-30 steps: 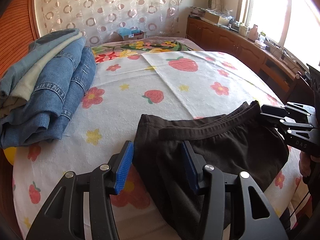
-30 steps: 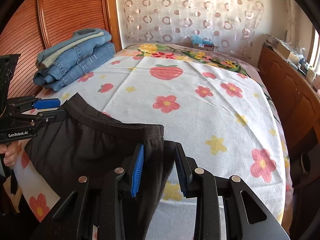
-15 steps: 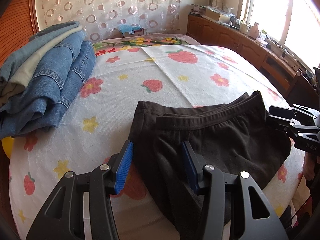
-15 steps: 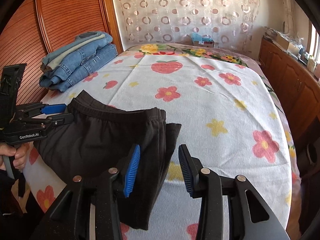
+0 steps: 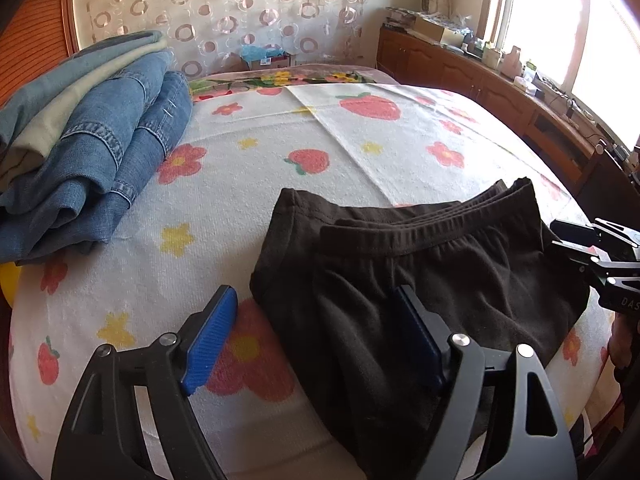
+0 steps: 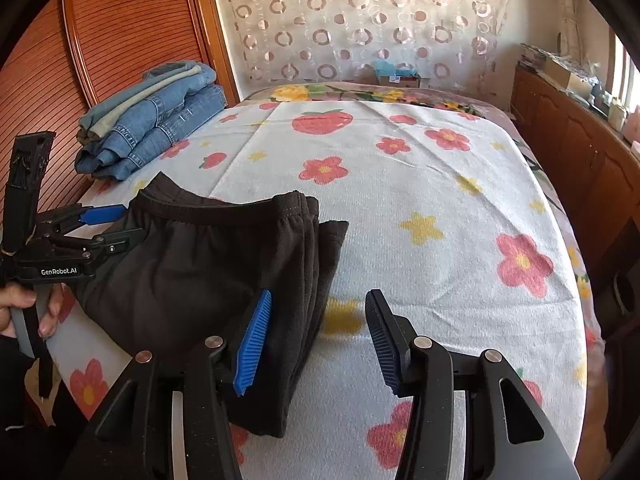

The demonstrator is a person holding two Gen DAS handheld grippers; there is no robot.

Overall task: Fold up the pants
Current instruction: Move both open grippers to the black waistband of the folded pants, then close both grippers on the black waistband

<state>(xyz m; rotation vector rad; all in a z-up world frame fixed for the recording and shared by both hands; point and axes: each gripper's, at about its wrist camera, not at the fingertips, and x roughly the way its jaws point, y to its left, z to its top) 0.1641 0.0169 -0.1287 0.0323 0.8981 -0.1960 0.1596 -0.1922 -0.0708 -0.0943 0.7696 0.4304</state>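
Black pants (image 5: 420, 272) lie folded into a thick stack on the flowered bed cover, waistband toward the far side; they also show in the right wrist view (image 6: 224, 264). My left gripper (image 5: 316, 332) is open, its jaws astride the stack's left edge. My right gripper (image 6: 316, 336) is open at the stack's right edge, one pad over the cloth, the other over the cover. Each gripper shows in the other's view, the right gripper (image 5: 596, 256) at the stack's right end and the left gripper (image 6: 100, 228) at its left end. Neither holds cloth.
A pile of folded jeans (image 5: 88, 144) sits at the bed's far left, beside a wooden headboard (image 6: 120, 40). A wooden cabinet (image 5: 520, 100) with clutter runs along the right under the window. A patterned curtain (image 6: 360, 20) hangs behind the bed.
Both grippers opened wider and let go of the pants. The stack now rests flat on the bed, and both grippers have drawn back toward the near edge.
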